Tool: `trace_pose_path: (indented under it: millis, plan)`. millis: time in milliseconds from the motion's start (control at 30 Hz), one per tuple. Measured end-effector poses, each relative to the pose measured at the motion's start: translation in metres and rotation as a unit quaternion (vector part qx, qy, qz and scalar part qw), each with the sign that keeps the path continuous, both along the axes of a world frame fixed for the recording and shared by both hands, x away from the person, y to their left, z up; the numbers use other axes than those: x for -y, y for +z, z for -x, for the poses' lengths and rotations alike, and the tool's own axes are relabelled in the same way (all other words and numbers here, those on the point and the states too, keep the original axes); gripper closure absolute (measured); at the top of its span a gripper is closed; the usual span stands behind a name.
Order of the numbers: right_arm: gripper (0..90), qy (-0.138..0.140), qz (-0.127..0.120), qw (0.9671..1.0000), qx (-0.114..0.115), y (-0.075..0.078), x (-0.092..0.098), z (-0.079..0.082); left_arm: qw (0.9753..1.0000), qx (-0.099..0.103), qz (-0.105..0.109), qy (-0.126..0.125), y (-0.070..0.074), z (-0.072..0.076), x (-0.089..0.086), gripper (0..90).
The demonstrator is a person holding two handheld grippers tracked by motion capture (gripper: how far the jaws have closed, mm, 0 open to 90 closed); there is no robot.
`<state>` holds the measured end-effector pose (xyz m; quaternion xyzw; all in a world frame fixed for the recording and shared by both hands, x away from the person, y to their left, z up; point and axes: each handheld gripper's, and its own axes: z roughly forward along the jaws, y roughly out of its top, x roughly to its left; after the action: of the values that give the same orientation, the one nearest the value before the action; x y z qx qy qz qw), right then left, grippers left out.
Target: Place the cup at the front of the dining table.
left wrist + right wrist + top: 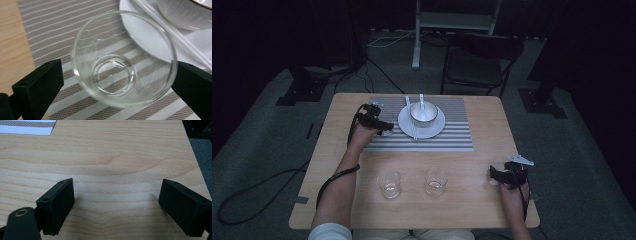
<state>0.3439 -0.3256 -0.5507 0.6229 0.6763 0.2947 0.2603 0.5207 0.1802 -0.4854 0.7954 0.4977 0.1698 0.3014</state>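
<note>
The left gripper (117, 82) has its fingers around a clear round glass cup (123, 58) on the striped grey placemat (50, 32), the right finger touching it and the left one just clear; the right gripper (116, 207) has its fingers spread over bare wooden tabletop (112, 157).

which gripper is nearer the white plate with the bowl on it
Left. The left gripper sits at the white plate's left edge on the striped mat; the right gripper rests near the table's right front corner.

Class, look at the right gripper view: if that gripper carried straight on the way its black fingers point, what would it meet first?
Probably nothing soon. The right gripper is open over the bare light wooden table. Ahead, the grey striped placemat lies off to its left, so the way looks free up to the table's far edge, though depth is uncertain.
</note>
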Motion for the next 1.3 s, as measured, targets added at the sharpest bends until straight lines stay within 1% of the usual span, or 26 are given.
trace_pose_path:
  millis: [67, 133, 200, 300, 333, 367, 400, 533, 567, 633, 700, 767, 867, 900, 933, 967, 1000, 1067, 1133, 1300]
  plan:
    - [12.6, 0.000, 0.000, 1.0000, 0.000, 0.000, 0.000, 0.000, 1.0000, 0.006, -0.003, 0.004, -0.002, 0.002, -0.003, 0.2]
    - [12.7, 0.000, 0.000, 1.0000, 0.000, 0.000, 0.000, 0.000, 0.9999, 0.008, -0.005, 0.009, -0.004, 0.004, -0.006, 0.2]
    - [12.7, 0.000, 0.000, 1.0000, 0.000, 0.000, 0.000, 0.000, 0.9999, 0.008, -0.003, 0.010, -0.005, 0.007, -0.009, 0.2]
    - [12.6, 0.000, 0.000, 1.0000, 0.000, 0.000, 0.000, 0.000, 0.9998, 0.012, -0.010, 0.010, -0.007, 0.011, -0.012, 0.2]
    - [12.6, 0.000, 0.000, 1.0000, 0.000, 0.000, 0.000, 0.000, 0.9998, 0.015, -0.009, 0.011, -0.008, 0.013, -0.014, 0.2]
    - [12.6, 0.000, 0.000, 1.0000, 0.000, 0.000, 0.000, 0.000, 0.9998, 0.013, -0.006, 0.011, -0.008, 0.014, -0.016, 0.3]
    - [12.6, 0.000, 0.000, 1.0000, 0.000, 0.000, 0.000, 0.000, 0.9998, 0.014, -0.007, 0.012, -0.009, 0.016, -0.017, 0.2]
    - [12.6, 0.000, 0.000, 1.0000, 0.000, 0.000, 0.000, 0.000, 0.9999, 0.007, -0.006, 0.010, -0.013, 0.022, -0.022, 0.2]
    - [12.6, 0.000, 0.000, 1.0000, 0.000, 0.000, 0.000, 0.000, 0.9998, 0.009, -0.008, 0.014, -0.015, 0.023, -0.023, 0.2]
    - [12.6, 0.000, 0.000, 1.0000, 0.000, 0.000, 0.000, 0.000, 0.9999, 0.006, -0.005, 0.013, -0.017, 0.027, -0.025, 0.2]
    - [12.6, 0.000, 0.000, 1.0000, 0.000, 0.000, 0.000, 0.000, 0.9999, 0.003, -0.011, 0.010, -0.020, 0.031, -0.028, 0.3]
    - [12.6, 0.000, 0.000, 1.0000, 0.000, 0.000, 0.000, 0.000, 0.9998, 0.004, -0.014, 0.012, -0.021, 0.034, -0.030, 0.2]
    - [12.6, 0.000, 0.000, 1.0000, 0.000, 0.000, 0.000, 0.000, 0.9998, 0.008, -0.011, 0.014, -0.020, 0.038, -0.034, 0.2]
    - [12.6, 0.000, 0.000, 1.0000, 0.000, 0.000, 0.000, 0.000, 0.9998, 0.010, -0.006, 0.015, -0.020, 0.040, -0.036, 0.2]
    - [12.6, 0.000, 0.000, 1.0000, 0.000, 0.000, 0.000, 0.000, 0.9998, 0.011, -0.008, 0.014, -0.020, 0.042, -0.037, 0.2]
    - [12.6, 0.000, 0.000, 1.0000, 0.000, 0.000, 0.000, 0.000, 0.9997, 0.018, -0.012, 0.013, -0.019, 0.044, -0.037, 0.2]
    - [12.6, 0.000, 0.000, 1.0000, 0.000, 0.000, 0.000, 0.000, 0.9996, 0.021, -0.015, 0.015, -0.019, 0.047, -0.039, 0.3]
    - [12.6, 0.000, 0.000, 1.0000, 0.000, 0.000, 0.000, 0.000, 0.9997, 0.017, -0.010, 0.011, -0.021, 0.050, -0.042, 0.2]
    - [12.6, 0.000, 0.000, 1.0000, 0.000, 0.000, 0.000, 0.000, 0.9997, 0.019, -0.013, 0.010, -0.022, 0.054, -0.045, 0.2]
    - [12.6, 0.000, 0.000, 1.0000, 0.000, 0.000, 0.000, 0.000, 0.9998, 0.021, -0.006, 0.006, -0.023, 0.065, -0.053, 0.2]
